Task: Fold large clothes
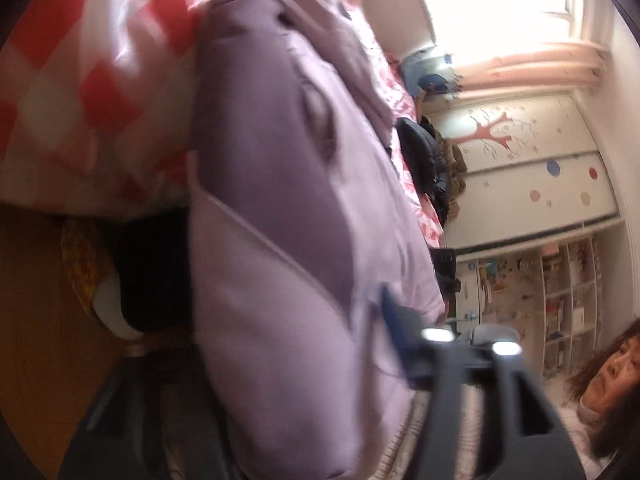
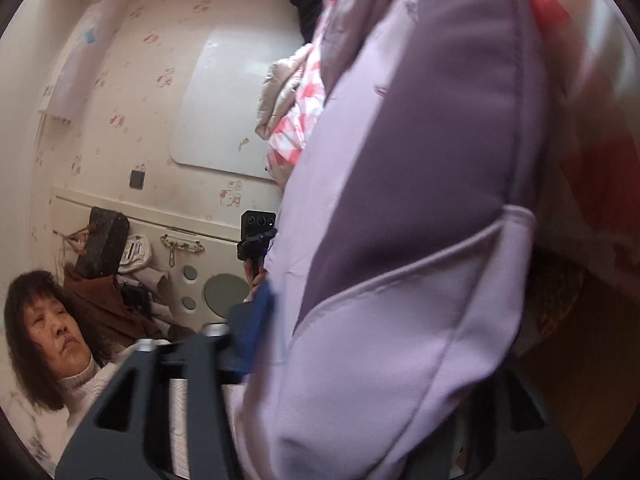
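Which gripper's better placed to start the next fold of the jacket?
Neither clearly. The jacket sits between the fingers of both left gripper and right gripper, over the bed. Likely both move together.

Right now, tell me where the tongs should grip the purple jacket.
Grip the jacket at its pale lilac hem edge, one tong pair per side, coming in from the outer edges. It is thick and padded, hanging between both tongs in the wrist views; the piped seam near the edge probably gives firmer, thinner purchase than the puffy middle.

Matt lilac cloth jacket (image 1: 280,200), checked cotton bedding (image 1: 100,80)
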